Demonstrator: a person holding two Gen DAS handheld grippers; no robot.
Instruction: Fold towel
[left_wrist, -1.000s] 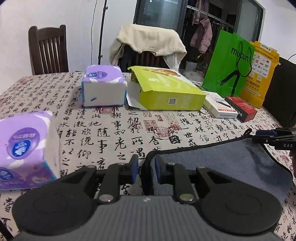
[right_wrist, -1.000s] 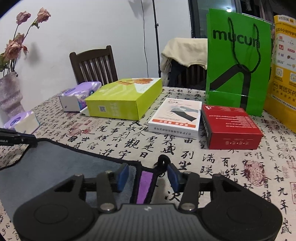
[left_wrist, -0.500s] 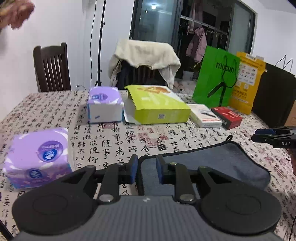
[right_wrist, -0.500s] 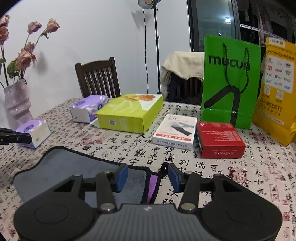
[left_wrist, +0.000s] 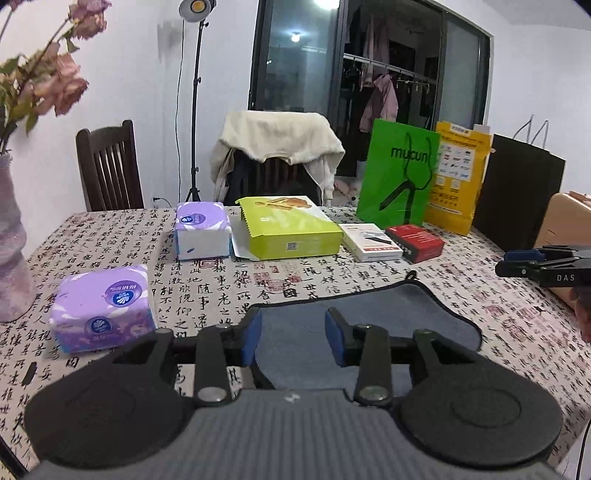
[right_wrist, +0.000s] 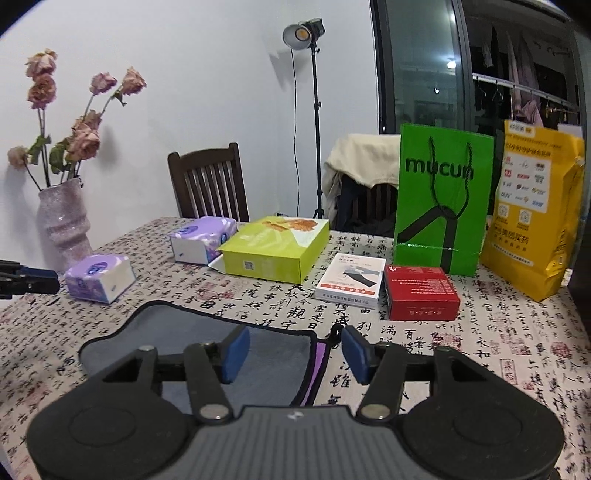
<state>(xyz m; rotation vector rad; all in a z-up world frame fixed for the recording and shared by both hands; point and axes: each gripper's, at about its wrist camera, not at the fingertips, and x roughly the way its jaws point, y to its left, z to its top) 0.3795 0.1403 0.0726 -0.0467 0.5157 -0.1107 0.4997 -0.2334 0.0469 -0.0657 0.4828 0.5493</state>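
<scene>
A grey-blue towel (left_wrist: 369, 321) with a dark hem lies folded on the printed tablecloth (left_wrist: 221, 291); it also shows in the right wrist view (right_wrist: 177, 332), with a purple strip at its right edge. My left gripper (left_wrist: 293, 341) is open and empty above the towel's near left part. My right gripper (right_wrist: 295, 350) is open and empty over the towel's right edge, by its small hanging loop (right_wrist: 337, 329). The right gripper's tip (left_wrist: 535, 264) shows at the right of the left wrist view.
Two purple tissue packs (left_wrist: 101, 308) (left_wrist: 201, 229), a lime-green box (left_wrist: 291, 230), a white box (left_wrist: 369, 242) and a red box (left_wrist: 415, 242) lie behind the towel. A green bag (left_wrist: 399, 177), a yellow bag (left_wrist: 458, 181) and a vase (right_wrist: 64, 221) stand around.
Both grippers opened and let go of the towel's corners, then lifted and drew back. The towel now lies on the table.
</scene>
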